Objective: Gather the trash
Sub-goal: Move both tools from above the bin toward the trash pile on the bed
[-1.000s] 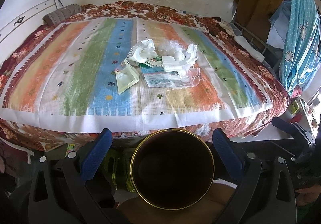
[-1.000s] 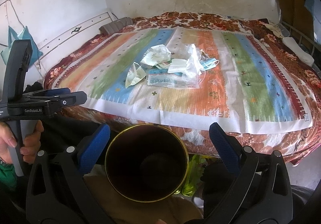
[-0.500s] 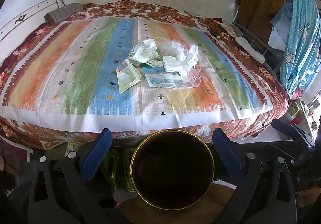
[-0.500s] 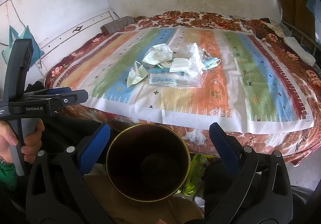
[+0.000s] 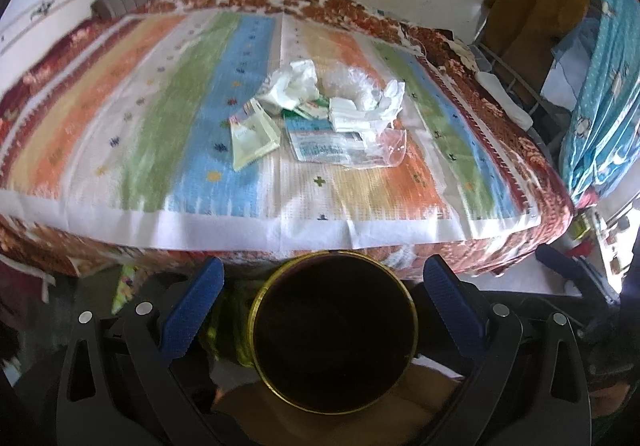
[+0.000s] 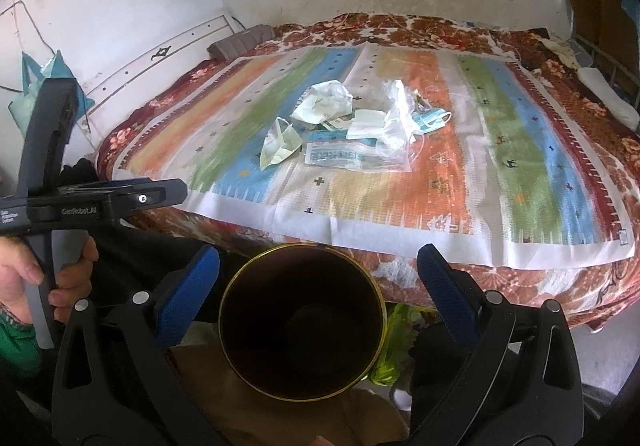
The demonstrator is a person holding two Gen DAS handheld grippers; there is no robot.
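A pile of trash [image 5: 320, 122] lies in the middle of the striped bed cover [image 5: 160, 150]: crumpled white paper, a pale green wrapper [image 5: 252, 140], clear plastic packets and a blue face mask [image 6: 432, 120]. The pile also shows in the right wrist view [image 6: 352, 130]. A dark round bin with a gold rim [image 5: 334, 330] stands below the bed's near edge, also in the right wrist view [image 6: 302, 322]. My left gripper [image 5: 324, 286] and right gripper [image 6: 318, 278] are both open and empty, above the bin, short of the bed.
The bed fills most of both views, with a white wall behind it. A grey pillow [image 6: 240, 42] lies at the far left corner. Clothes and a blue dotted cloth [image 5: 600, 86] hang at the right. The left gripper's body [image 6: 80, 198] shows at the left of the right wrist view.
Both grippers have moved a little forward and up toward the bed. The trash pile appears slightly nearer. Both stay open.
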